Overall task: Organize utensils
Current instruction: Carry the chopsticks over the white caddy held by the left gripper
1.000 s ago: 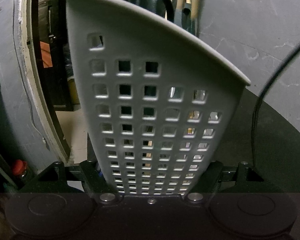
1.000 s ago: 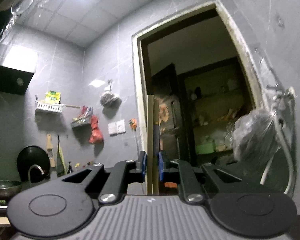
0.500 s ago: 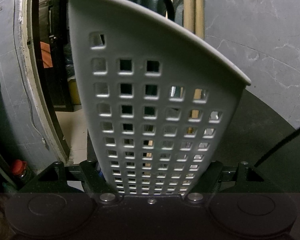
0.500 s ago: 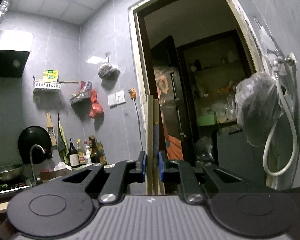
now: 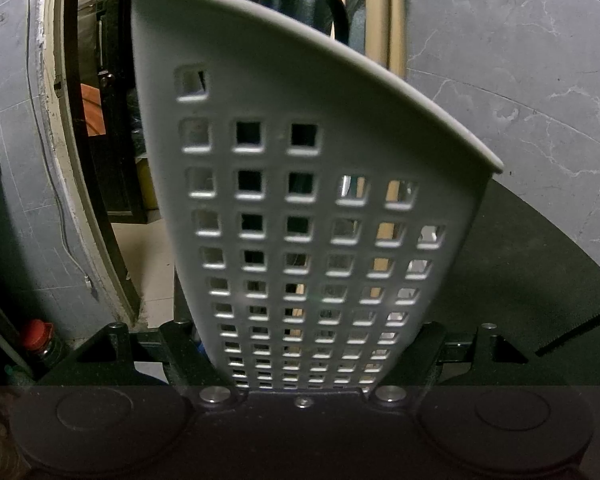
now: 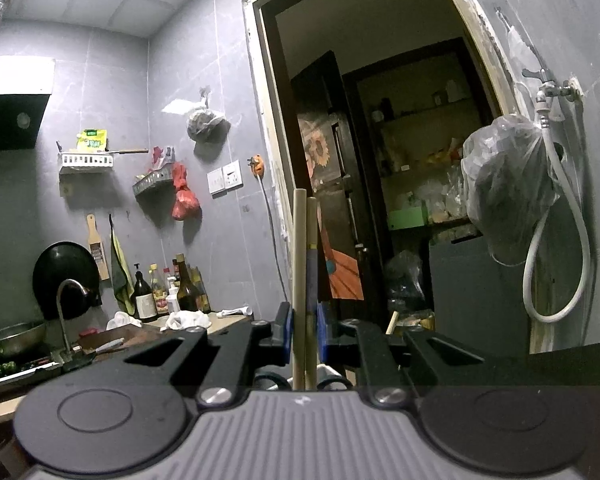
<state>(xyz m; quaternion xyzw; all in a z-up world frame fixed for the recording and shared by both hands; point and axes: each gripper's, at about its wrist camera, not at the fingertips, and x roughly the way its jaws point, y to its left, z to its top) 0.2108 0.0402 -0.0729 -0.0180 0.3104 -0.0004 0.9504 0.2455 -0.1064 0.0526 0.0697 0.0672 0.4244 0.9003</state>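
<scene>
1. Left wrist view: your left hand-held gripper [image 5: 304, 356] is clamped on the grey perforated utensil holder [image 5: 300, 160], jaws against its two sides at 6 o'clock. The holder fills the centre, over the dark worktop [image 5: 540, 280]. Dark scissor handles [image 5: 324, 4] and blurred wooden sticks poke above its rim at 12 to 1 o'clock.
2. Right wrist view: your right hand-held gripper [image 6: 303, 332] is clamped on a pair of wooden chopsticks [image 6: 303, 264], upright, centre frame. Doorway [image 6: 380, 160] behind; bottles [image 6: 172, 288] at 9 o'clock.
</scene>
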